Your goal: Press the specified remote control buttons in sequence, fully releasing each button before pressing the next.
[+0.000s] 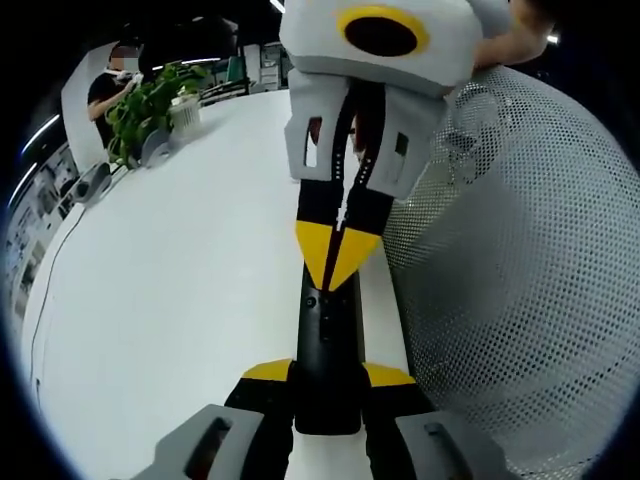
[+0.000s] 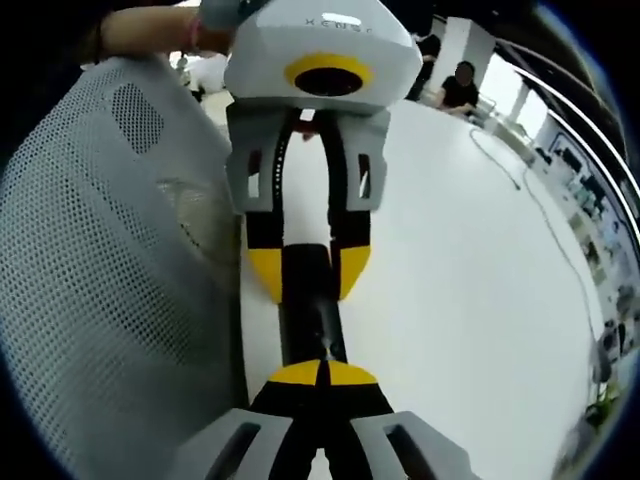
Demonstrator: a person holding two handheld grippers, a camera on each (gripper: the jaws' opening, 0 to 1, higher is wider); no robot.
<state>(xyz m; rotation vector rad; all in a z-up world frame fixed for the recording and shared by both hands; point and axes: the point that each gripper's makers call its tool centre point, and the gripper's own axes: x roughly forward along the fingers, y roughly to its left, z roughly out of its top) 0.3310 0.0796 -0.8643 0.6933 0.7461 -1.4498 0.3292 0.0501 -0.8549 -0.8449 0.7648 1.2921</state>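
A slim black remote [image 1: 325, 335] lies lengthwise just above the white table [image 1: 180, 260], close to its edge. My left gripper [image 1: 328, 372] is shut on the remote's near end, one yellow tip on each long side. My right gripper [image 1: 340, 255] comes in from the top of the left gripper view with its yellow tips shut together, their point down on the remote's upper face at the far end. In the right gripper view my right gripper [image 2: 323, 375] sits shut over the remote [image 2: 310, 310], and my left gripper [image 2: 308, 272] clamps it from beyond.
A grey mesh chair back [image 1: 520, 280] stands tight against the table edge beside the remote, also seen as mesh chair back [image 2: 110, 260]. A potted plant [image 1: 150, 105] sits at the far end. A thin cable [image 2: 525, 180] runs along the table. People sit at the far end.
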